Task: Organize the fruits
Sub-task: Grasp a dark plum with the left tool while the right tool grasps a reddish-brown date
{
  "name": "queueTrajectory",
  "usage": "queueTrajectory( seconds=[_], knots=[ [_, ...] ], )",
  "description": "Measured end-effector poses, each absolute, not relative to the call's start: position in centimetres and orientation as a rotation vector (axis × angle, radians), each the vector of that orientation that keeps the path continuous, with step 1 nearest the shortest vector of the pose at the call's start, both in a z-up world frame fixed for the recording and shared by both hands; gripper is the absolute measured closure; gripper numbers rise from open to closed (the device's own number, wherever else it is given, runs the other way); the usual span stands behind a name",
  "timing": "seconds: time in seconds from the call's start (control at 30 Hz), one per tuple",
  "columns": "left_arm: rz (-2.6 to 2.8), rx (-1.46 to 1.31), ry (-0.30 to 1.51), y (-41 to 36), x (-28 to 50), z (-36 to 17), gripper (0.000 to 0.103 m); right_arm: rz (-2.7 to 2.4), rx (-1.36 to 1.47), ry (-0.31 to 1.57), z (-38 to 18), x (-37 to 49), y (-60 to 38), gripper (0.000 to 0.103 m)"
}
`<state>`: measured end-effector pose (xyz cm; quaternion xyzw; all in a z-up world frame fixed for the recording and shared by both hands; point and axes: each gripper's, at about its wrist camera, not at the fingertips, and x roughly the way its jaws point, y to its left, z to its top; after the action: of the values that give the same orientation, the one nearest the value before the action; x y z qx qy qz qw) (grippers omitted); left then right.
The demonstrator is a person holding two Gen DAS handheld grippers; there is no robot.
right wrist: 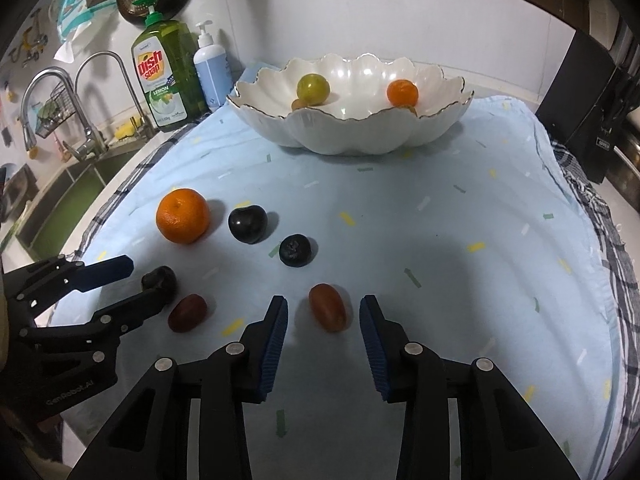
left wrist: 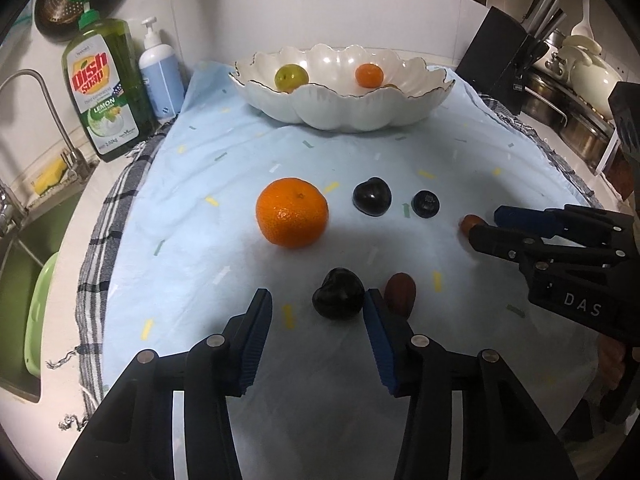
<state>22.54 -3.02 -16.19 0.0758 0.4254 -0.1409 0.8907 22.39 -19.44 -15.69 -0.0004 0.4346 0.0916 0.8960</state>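
Note:
My left gripper (left wrist: pixel 318 308) is low over the blue cloth, its jaws apart around a dark cherry (left wrist: pixel 338 298). The right pad sits right beside the cherry and the left pad stands well clear. A red-brown fruit (left wrist: pixel 400 292) lies just outside the right finger. My right gripper (right wrist: pixel 324 308) straddles a red oval tomato (right wrist: pixel 328 307) with a gap on each side. On the cloth further off are a mandarin (right wrist: pixel 183 221), another dark cherry (right wrist: pixel 248 224) and a blueberry (right wrist: pixel 295 251). The white scalloped bowl (right wrist: pixel 352 136) at the back holds a green fruit (right wrist: pixel 313 89) and a small orange (right wrist: pixel 402 93).
Dish soap (left wrist: pixel 105 88) and a pump bottle (left wrist: pixel 160 72) stand at the back left beside the sink (left wrist: pixel 20 280) and its tap. A knife block (left wrist: pixel 504 60) and pots (left wrist: pixel 580 92) are at the back right. A checked towel (left wrist: pixel 100 240) edges the blue cloth.

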Motion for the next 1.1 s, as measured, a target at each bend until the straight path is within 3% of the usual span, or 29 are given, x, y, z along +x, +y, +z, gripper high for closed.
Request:
queueTrajectory(
  seconds=[0.3,0.5,1.1],
  knots=[
    [-0.324,0.163,0.901,-3.8,23.1,-16.6,0.063,0.192,0.005,0.932,-16.5,23.3,-19.5,0.074],
    [-0.341,0.159,0.906,-4.2,23.4,-16.8,0.076,0.201,0.002,0.938,-16.8,23.4,-19.5,0.083],
    [-0.312,0.153,0.838,-4.0,22.7,-14.3,0.077,0.231,0.004,0.869,-14.3,22.2,-19.3,0.084]
  ],
)
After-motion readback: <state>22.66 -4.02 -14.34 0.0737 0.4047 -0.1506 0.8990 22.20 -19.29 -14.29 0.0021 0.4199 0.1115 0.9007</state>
